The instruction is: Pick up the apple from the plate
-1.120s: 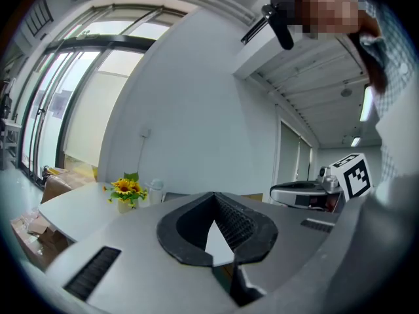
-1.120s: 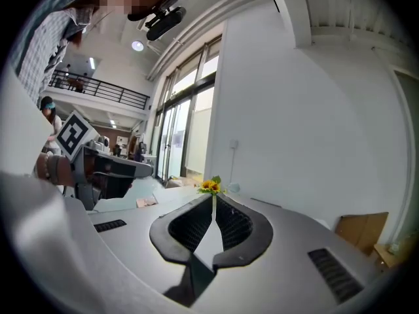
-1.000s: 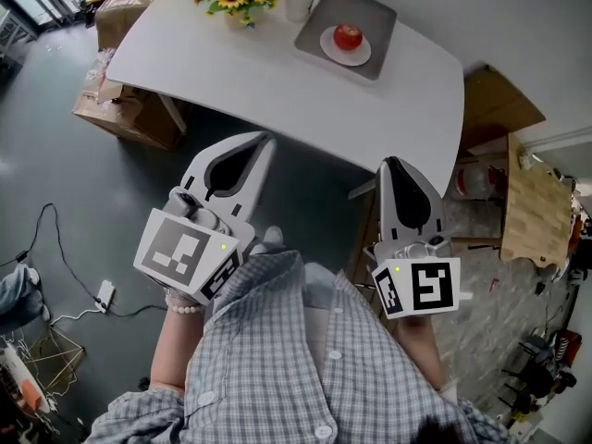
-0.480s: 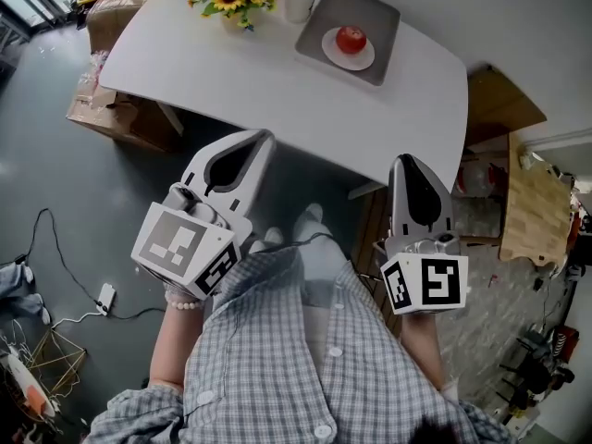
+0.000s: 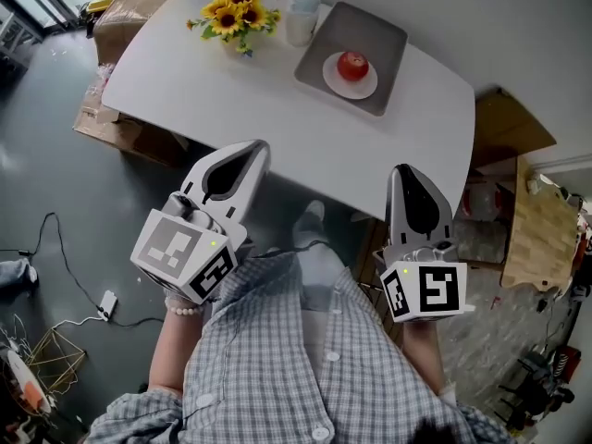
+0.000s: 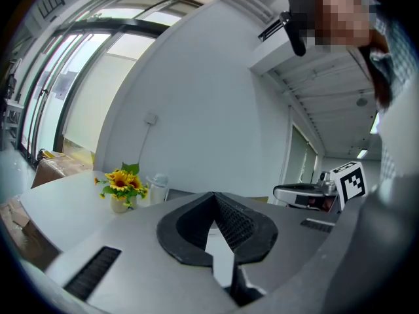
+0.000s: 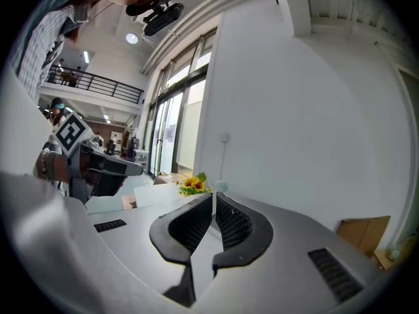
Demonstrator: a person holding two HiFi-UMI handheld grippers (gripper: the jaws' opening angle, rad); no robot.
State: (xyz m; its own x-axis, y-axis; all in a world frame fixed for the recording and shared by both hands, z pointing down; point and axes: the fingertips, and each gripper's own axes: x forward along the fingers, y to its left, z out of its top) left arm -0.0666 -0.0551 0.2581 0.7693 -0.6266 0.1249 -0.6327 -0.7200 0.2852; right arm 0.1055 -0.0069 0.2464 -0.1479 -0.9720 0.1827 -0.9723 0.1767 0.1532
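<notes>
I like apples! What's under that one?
The apple sits on a white plate, which rests on a grey tray. The plate's middle is hidden beneath it.

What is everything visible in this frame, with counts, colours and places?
table: one, white, ahead
tray: one, grey, on the table's far right
plate: one, white, on the tray
apple: one, red, on the plate
sunflowers: one bunch, yellow, left of the tray
cup: one, pale, between sunflowers and tray
cardboard boxes: several, brown, floor around the table
plug: one, white, floor at left
shirt: one, checked, bottom
left gripper: one, grey, shut, empty, short of the table
right gripper: one, grey, shut, empty, short of the table
</notes>
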